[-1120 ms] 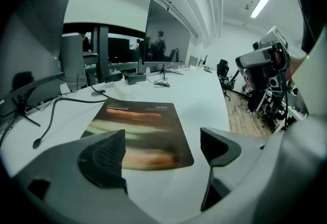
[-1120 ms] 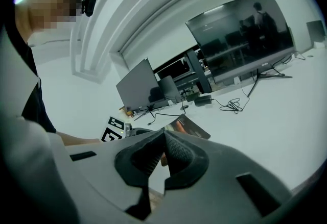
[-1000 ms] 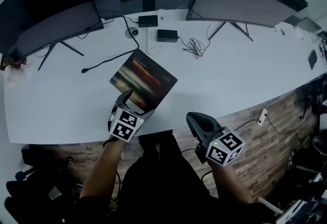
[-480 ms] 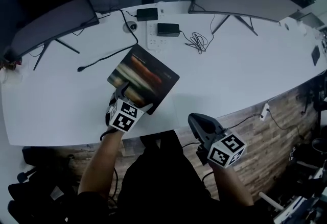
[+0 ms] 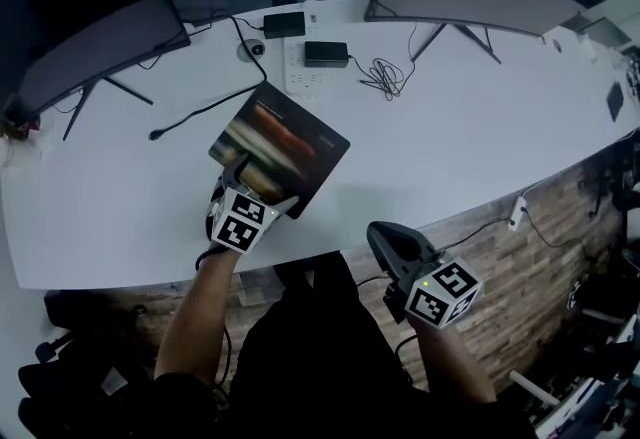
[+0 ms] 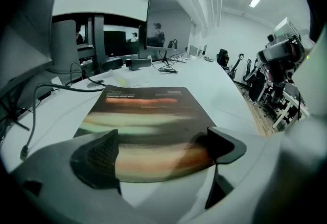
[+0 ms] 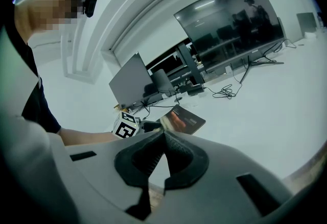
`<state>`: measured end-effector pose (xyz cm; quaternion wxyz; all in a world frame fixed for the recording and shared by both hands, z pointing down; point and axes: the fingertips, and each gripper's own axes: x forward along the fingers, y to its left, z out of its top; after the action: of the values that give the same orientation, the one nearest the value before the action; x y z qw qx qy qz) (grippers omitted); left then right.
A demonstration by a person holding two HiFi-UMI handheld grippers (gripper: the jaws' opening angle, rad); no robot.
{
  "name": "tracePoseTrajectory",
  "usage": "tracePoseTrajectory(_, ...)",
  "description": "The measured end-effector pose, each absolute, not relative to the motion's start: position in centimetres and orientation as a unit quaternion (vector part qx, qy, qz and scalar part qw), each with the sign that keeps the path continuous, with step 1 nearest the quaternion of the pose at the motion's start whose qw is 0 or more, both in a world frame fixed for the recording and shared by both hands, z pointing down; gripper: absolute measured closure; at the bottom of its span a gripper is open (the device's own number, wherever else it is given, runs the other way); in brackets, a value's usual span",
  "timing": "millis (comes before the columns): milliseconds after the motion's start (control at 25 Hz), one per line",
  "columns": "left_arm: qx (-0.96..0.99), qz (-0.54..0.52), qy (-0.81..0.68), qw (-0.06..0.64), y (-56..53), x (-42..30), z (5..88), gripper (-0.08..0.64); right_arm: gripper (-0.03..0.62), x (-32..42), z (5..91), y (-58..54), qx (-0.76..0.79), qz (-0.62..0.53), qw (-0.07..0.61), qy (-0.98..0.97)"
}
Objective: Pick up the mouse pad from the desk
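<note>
The step in hand looks like the grasp itself: getting a bite on the mouse pad (image 5: 283, 144), which lies flat on the white counter (image 5: 450, 147) and has not yet been lifted. The left claw (image 6: 163, 149) is angled down at the pad's near corner with its jaws wide apart and opening; the corner sits between them, but neither jaw presses on it. To do this well, one jaw should probably slide under the thin edge while the other comes down on the printed face, closing only once the corner is well inside, since a flat, flexible sheet is likely to slip from a shallow pinch. A slow lift would let the rest peel off the counter without dragging.

In the head view the pad spreads away from the left claw toward 1 o'clock. The right claw (image 7: 163, 139), jaws together on nothing, hangs off the counter's near edge, at about 5 o'clock from the pad and well apart from it
</note>
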<state>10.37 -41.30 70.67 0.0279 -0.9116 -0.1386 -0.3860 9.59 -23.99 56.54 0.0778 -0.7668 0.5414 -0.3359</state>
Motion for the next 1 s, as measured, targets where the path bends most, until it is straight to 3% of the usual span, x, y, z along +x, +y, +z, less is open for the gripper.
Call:
tracePoseTrajectory(560, -0.915, -0.378, -0.136, 0.030, -41.6, 10.3, 70.6, 0.037, 0.588, 7.9, 55.7, -24.3, -0.762, -0.331, 0.073, 0.552)
tracePoseTrajectory(1000, -0.918, -0.375, -0.127, 0.029, -42.2, 10.4, 70.3, 0.083, 0.588, 7.0, 55.5, -24.0, -0.760, -0.331, 0.070, 0.555)
